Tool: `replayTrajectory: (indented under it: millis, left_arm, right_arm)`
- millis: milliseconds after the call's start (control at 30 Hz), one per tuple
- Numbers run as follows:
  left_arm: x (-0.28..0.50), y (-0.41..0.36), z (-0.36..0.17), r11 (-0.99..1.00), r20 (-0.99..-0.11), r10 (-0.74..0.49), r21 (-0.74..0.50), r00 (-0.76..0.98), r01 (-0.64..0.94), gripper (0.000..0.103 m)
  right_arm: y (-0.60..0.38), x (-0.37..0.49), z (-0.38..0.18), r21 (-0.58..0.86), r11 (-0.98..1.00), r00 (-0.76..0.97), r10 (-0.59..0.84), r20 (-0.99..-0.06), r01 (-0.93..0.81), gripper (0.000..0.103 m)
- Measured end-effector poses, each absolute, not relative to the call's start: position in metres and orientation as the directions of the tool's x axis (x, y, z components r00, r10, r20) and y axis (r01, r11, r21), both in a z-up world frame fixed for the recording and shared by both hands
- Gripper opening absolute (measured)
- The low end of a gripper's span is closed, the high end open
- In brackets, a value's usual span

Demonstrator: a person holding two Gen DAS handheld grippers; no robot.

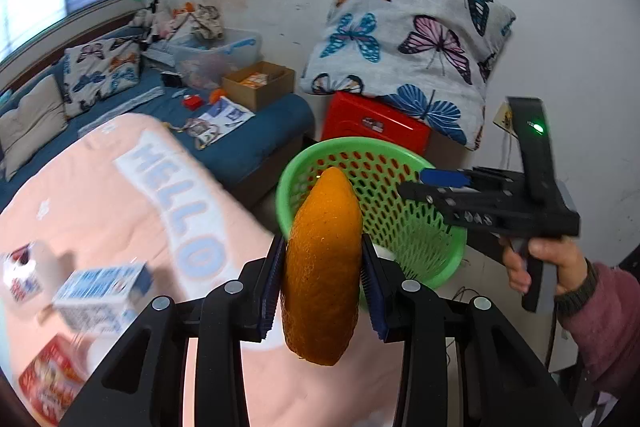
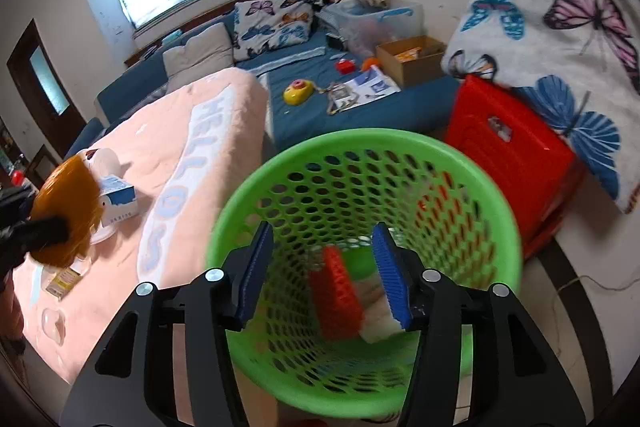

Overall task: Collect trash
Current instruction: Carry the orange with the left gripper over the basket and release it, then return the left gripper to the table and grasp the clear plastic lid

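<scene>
Peel point(image 1: 322, 267), seen from the left wrist: a curved piece of orange rind stands upright between the blue pads of the left tool point(image 1: 323, 277), which is clamped on its two flanks so that it can be carried clear of the bed. It hangs over the pink blanket point(image 1: 132, 195) near the bed's edge, with the green basket point(image 1: 372, 195) just beyond on the floor; the carry appears aimed at that rim. The right tool point(image 1: 412, 183), held in a hand point(image 1: 540, 259), reaches over the basket's far side. Small cartons point(image 1: 100, 291) lie blurred on the blanket toward the bed's near left corner, likely further litter.

From the right wrist: the right tool points down into the basket mouth, its pads apart with nothing pressed between them. A red wrapper point(image 2: 336, 295) and white scrap point(image 2: 378, 325) lie inside the basket below, judged to be trash already dropped. The peel shows at the left edge, over the blanket, well short of the rim.
</scene>
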State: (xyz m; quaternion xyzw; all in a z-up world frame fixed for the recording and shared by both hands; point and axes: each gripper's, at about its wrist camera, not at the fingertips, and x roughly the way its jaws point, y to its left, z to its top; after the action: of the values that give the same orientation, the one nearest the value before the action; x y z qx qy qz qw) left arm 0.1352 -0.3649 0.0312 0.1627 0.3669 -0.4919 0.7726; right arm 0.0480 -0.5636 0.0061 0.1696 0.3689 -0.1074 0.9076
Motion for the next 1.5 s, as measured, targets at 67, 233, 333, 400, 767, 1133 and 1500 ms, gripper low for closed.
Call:
replayTrajectory:
  millis: [67, 233, 333, 400, 767, 1133, 1500]
  left_arm:
    - [0.135, -0.378, 0.030, 0.450, -0.728, -0.645, -0.116, 0.232, 0.885, 0.036]
    - [0.133, -0.415, 0.021, 0.415, -0.740, -0.648, -0.148, 0.178, 0.898, 0.037]
    - [0.132, -0.433, 0.013, 0.403, -0.753, -0.640, -0.159, 0.154, 0.901, 0.037]
    - [0.130, -0.443, 0.008, 0.399, -0.761, -0.633, -0.163, 0.143, 0.902, 0.038]
    - [0.132, -0.465, -0.004, 0.405, -0.760, -0.641, -0.214, 0.109, 0.889, 0.056]
    - [0.131, -0.404, 0.023, 0.469, -0.730, -0.657, -0.201, 0.188, 0.860, 0.057]
    - [0.123, -0.272, 0.038, 0.625, -0.711, -0.602, -0.136, 0.364, 0.769, 0.064]
  right_arm:
    - [-0.566, 0.038, 0.008, 0.222, 0.918, 0.705, -0.082, -0.704, 0.329, 0.057]
    - [-0.567, 0.013, 0.012, 0.187, 0.918, 0.708, -0.128, -0.695, 0.349, 0.062]
    - [-0.568, 0.003, 0.011, 0.190, 0.915, 0.715, -0.135, -0.686, 0.355, 0.063]
    - [-0.568, -0.002, 0.010, 0.200, 0.911, 0.717, -0.132, -0.684, 0.359, 0.064]
    - [-0.567, -0.016, 0.007, 0.232, 0.899, 0.724, -0.124, -0.678, 0.372, 0.066]
    - [-0.548, -0.018, 0.018, 0.238, 0.913, 0.743, -0.098, -0.662, 0.332, 0.068]
    - [-0.484, 0.005, 0.037, 0.226, 0.957, 0.771, 0.005, -0.636, 0.180, 0.073]
